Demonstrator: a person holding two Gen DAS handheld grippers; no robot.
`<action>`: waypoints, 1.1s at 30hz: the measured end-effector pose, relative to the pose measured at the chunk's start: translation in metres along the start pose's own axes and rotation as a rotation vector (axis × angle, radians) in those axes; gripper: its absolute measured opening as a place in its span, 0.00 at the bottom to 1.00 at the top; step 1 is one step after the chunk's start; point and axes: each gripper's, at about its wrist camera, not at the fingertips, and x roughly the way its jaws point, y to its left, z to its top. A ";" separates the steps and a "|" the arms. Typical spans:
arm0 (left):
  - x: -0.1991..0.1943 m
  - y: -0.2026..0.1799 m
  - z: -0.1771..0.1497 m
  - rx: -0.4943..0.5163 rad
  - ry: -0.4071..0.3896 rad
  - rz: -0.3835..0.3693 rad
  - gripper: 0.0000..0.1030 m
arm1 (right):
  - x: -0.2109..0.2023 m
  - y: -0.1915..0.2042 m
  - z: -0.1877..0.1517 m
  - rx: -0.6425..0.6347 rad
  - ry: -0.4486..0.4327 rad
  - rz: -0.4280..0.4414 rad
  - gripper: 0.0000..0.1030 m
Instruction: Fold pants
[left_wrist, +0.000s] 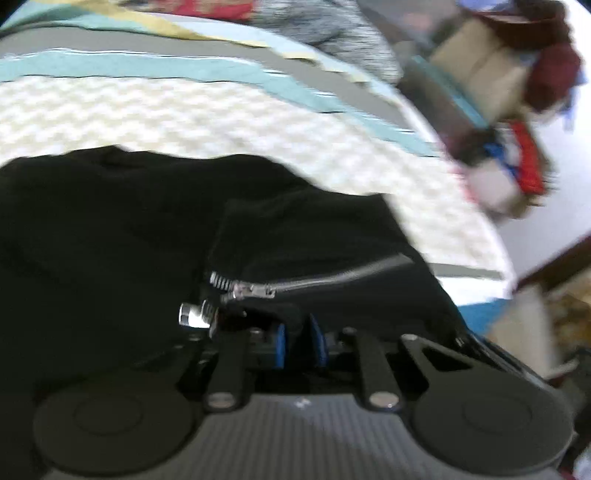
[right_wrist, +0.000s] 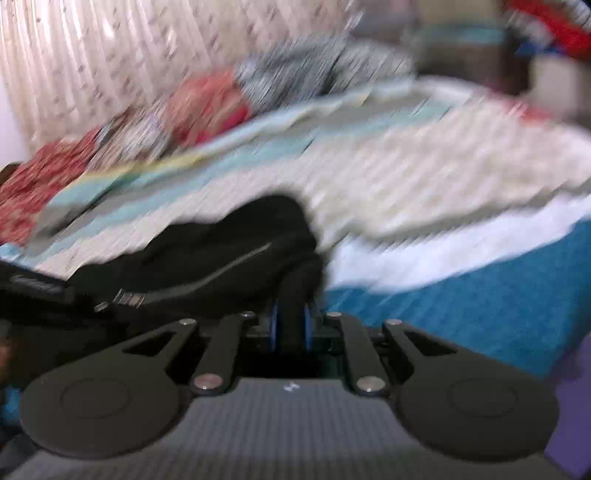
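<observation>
On the bed (left_wrist: 221, 122), spread with a cream, teal and grey striped cover, black pants (left_wrist: 110, 229) are laid, their silver zip (left_wrist: 314, 280) toward three o'clock. No legible writing is shown. The left tongs (left_wrist: 300, 345) are pinched on a fold of pants; the right tongs (right_wrist: 291, 325) likewise.

Pants (left_wrist: 110, 240) apparently atop bedspread (left_wrist: 221, 122)

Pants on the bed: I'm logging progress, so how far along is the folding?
Early. Done: the black pants lie on the bed cover, bunched, no neat fold visible. In hand: the left gripper and right gripper each pinch black cloth. Left: the folding itself.
</observation>
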 end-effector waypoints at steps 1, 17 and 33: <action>0.002 -0.004 -0.001 0.024 0.007 0.002 0.14 | -0.006 -0.008 0.002 0.028 -0.022 -0.013 0.15; -0.047 0.019 -0.026 0.053 -0.075 -0.001 0.34 | -0.037 -0.007 0.007 0.040 -0.157 -0.049 0.44; -0.287 0.229 -0.149 -0.609 -0.592 0.277 0.75 | 0.064 0.265 -0.016 -0.344 0.319 0.635 0.26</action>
